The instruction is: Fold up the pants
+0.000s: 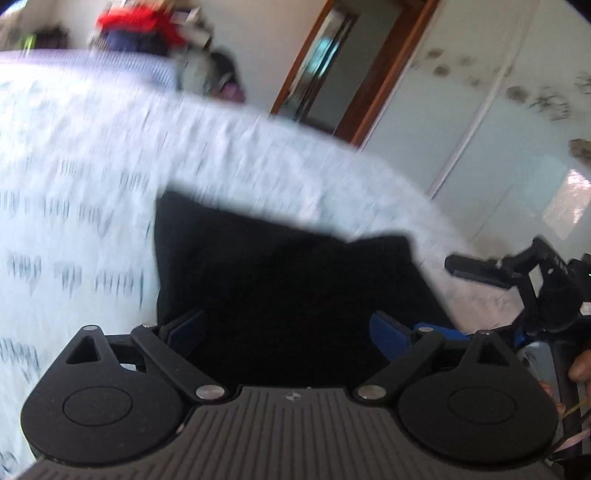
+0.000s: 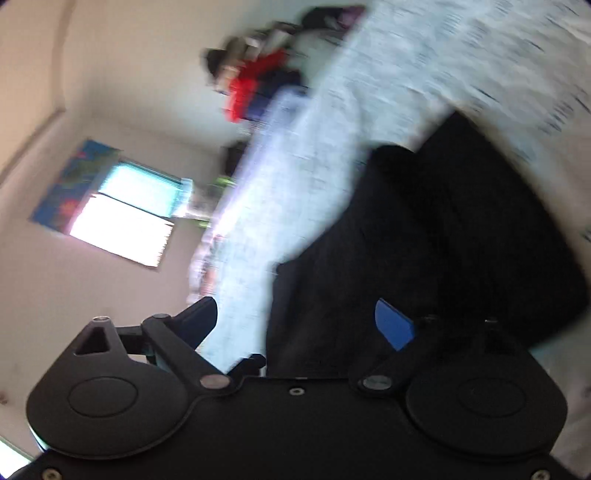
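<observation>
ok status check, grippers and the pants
Left gripper and right gripper both open, nothing pinched. Black pants bunched on the patterned bedsheet. Nothing in the way.

A home bedroom. A bed (image 1: 92, 166) with a pale printed sheet fills the view. Beyond it stand a wooden door frame (image 1: 384, 66) and a pile of red and dark clothes (image 1: 140, 26). A bright window (image 2: 125, 221) lights the wall past the bed.

So colours from my end: the pants (image 1: 280, 280) are solid black, no pattern I can make out. They're on a white sheet (image 1: 74, 206) with rows of small grey-blue marks. My grippers are black with blue pads (image 2: 393, 325). Red clothes (image 2: 255, 88) piled at the back, brown door frame (image 1: 384, 74), pale walls.
</observation>
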Available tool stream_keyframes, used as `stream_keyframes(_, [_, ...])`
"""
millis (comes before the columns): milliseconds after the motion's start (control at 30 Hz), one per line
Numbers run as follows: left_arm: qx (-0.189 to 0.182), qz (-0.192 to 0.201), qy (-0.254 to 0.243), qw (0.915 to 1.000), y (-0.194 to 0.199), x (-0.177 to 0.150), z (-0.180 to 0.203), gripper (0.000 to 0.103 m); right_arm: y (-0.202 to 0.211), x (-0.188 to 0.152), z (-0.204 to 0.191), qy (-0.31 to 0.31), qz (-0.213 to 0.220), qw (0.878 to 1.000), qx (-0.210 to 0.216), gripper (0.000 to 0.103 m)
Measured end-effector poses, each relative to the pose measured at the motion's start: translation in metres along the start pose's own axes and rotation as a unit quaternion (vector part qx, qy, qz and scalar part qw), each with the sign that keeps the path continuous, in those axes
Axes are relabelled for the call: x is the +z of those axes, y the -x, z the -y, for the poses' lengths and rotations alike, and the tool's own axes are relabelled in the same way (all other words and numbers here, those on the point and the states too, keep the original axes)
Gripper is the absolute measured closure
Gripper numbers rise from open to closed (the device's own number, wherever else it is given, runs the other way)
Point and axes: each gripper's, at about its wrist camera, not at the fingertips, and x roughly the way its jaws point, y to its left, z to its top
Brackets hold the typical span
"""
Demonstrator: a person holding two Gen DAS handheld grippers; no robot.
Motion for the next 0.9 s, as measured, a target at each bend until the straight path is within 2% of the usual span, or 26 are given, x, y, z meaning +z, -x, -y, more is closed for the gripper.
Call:
stream_keyframes(33, [0.004, 0.013, -0.015, 0.9998, 0.002, -0.005, 0.001, 0.012, 0.004, 0.001, 0.005, -0.01, 0.003, 1.0, -0.007, 0.057])
stream_keyframes(67, [0.014, 0.02, -0.034, 0.9991, 0.009, -0.006, 0.007, 0.012, 0.009, 0.003, 0.007, -0.022, 0.0, 1.0, -0.012, 0.063])
stream_keyframes(100, [0.018, 0.026, -0.041, 0.9986, 0.018, -0.004, 0.012, 0.012, 0.016, 0.006, 0.002, -0.021, 0.003, 1.0, -0.012, 0.06])
stream_keyframes(167, [0.001, 0.056, -0.044, 0.9975, 0.039, 0.003, 0.015, 0.01, 0.032, 0.013, -0.015, 0.017, 0.032, 0.999, -0.01, 0.022])
stream_keyframes(200, [-0.002, 0.068, -0.046, 0.9966, 0.048, 0.007, 0.014, 0.01, 0.041, 0.018, -0.021, 0.035, 0.054, 0.998, -0.006, 0.016])
stream_keyframes(267, [0.008, 0.077, -0.041, 0.9962, 0.056, 0.016, 0.006, 0.008, 0.051, 0.033, -0.019, 0.041, 0.073, 0.996, -0.001, 0.014])
stream_keyframes(333, [0.015, 0.067, -0.009, 0.9976, 0.051, 0.023, -0.013, 0.008, 0.051, 0.049, -0.006, 0.014, 0.069, 0.997, -0.014, 0.014])
stream_keyframes(433, [0.007, 0.023, 0.077, 0.9967, 0.031, 0.027, -0.051, 0.011, 0.036, 0.061, 0.018, -0.014, 0.033, 0.998, -0.042, 0.014])
stream_keyframes(500, [-0.012, -0.015, 0.122, 0.9924, 0.016, 0.026, -0.066, 0.012, 0.026, 0.063, 0.035, -0.024, 0.008, 0.999, -0.036, 0.015])
stream_keyframes(567, [-0.041, -0.026, 0.124, 0.9911, 0.009, 0.024, -0.067, 0.011, 0.024, 0.062, 0.038, -0.021, 0.004, 0.999, -0.03, 0.015])
stream_keyframes(633, [-0.051, -0.028, 0.127, 0.9902, 0.002, 0.023, -0.065, 0.01, 0.02, 0.064, 0.034, -0.002, -0.004, 0.999, -0.035, 0.015])
stream_keyframes(833, [-0.065, -0.03, 0.145, 0.9868, -0.001, 0.028, -0.063, 0.011, 0.032, 0.071, 0.037, 0.02, 0.018, 0.997, -0.066, 0.015])
stream_keyframes(900, [-0.059, -0.043, 0.155, 0.9852, -0.009, 0.026, -0.066, 0.017, 0.027, 0.069, 0.045, 0.016, 0.008, 0.998, -0.067, 0.015])
